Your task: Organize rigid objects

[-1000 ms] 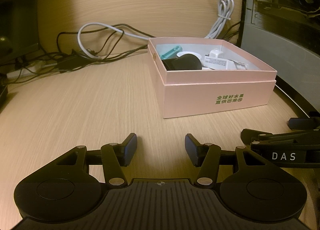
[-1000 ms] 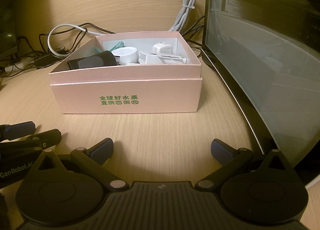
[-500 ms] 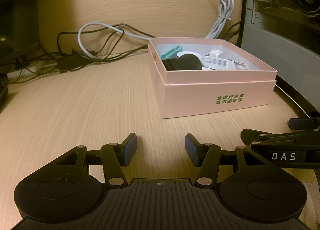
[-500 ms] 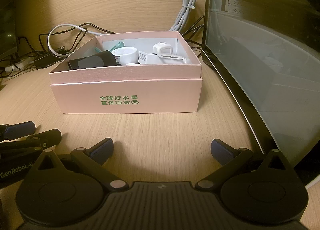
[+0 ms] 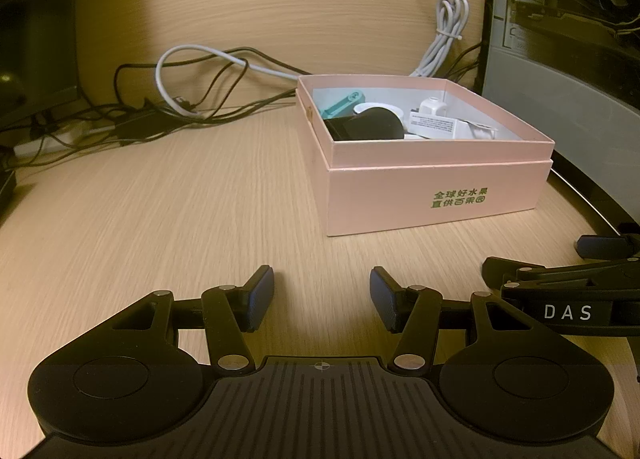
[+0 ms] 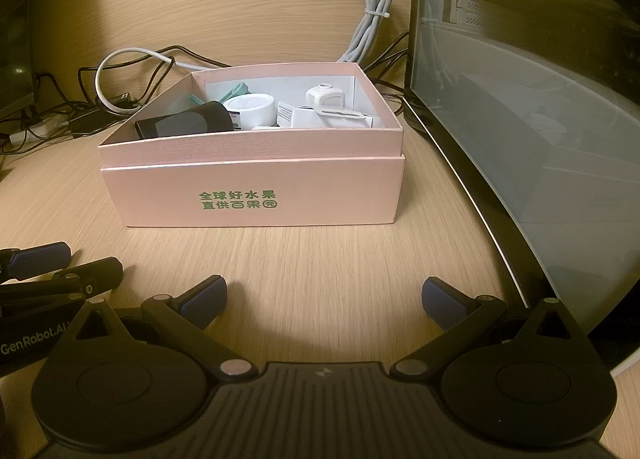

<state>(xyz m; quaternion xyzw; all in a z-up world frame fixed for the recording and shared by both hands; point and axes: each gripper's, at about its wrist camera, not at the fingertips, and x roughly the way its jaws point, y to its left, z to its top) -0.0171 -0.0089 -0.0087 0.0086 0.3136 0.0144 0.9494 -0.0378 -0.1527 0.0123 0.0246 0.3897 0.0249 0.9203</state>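
A pale pink cardboard box [image 6: 256,191] is seen standing on the wood-grain table [image 5: 160,219], open at the top, its upper wall set slightly inside a wider lower band. Green printed characters are carried on the front face. The inside is lined white.

Contents as observed from the right wrist view: a black rounded object [image 6: 188,124] lying at the left front; a white round puck [image 6: 250,107] behind it; a teal plastic piece [image 6: 238,91] leaning toward the back wall; a white boxy device with a printed label [image 6: 316,115] at the right, with a white capped part [image 6: 324,93] above it. All are contained within the box; finer identification cannot be made.

The box is placed near a glass-sided computer case [image 6: 520,119] on its right. Tangled black and white cables [image 5: 192,99] are noted behind it.

Left gripper [image 5: 322,297]: jaws apart, nothing between them, held over bare table. Right gripper [image 6: 324,299]: jaws spread wide, nothing held, directed at the box front
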